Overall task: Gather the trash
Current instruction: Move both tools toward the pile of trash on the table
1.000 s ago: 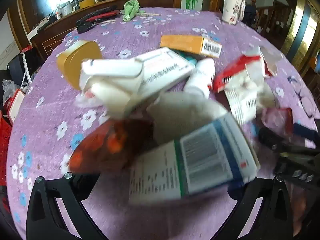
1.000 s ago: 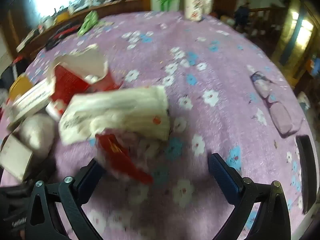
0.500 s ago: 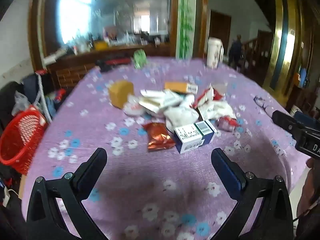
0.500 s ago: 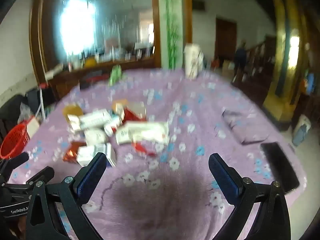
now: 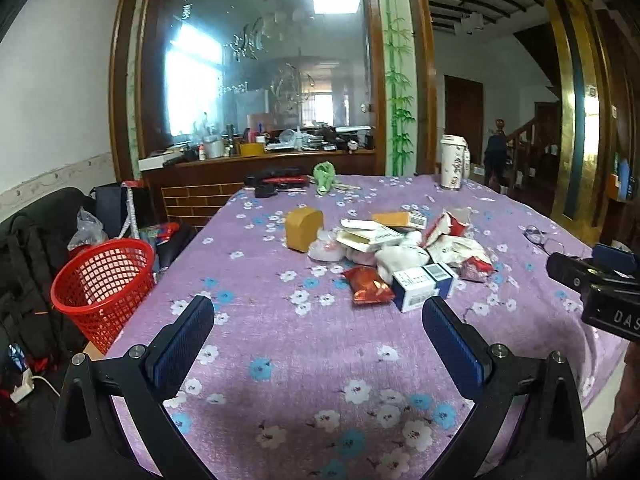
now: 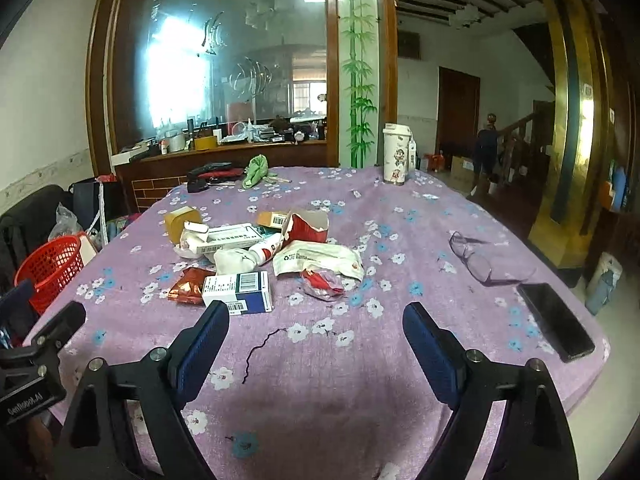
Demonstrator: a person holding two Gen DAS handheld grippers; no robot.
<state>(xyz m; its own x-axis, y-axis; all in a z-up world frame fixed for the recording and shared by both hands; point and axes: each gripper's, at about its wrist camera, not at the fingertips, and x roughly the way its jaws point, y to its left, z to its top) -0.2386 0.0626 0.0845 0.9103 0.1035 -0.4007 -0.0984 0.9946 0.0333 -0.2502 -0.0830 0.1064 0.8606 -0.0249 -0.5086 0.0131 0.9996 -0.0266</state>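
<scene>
Both claws have pulled back from the trash pile point(image 5: 396, 256) mid-surface — left claw point(image 5: 318, 344) wide, empty; right claw point(image 6: 316, 346) empty, narrowing slightly. Step: none collected; next, grip one item for the red basket point(image 5: 102, 280).

L gripper point(image 5: 318, 326) jaws wide apart, nothing btwn them, angled slightly down. R gripper point(image 6: 316, 330) same tilt, jaws wide but closing — empty too. Both side by side, level w/ each other.

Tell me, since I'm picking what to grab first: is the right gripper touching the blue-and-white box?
Apart. In the right wrist view the right gripper hangs with nothing between its closing jaws, and bare purple cloth separates its left fingertip from the blue-and-white box.
</scene>
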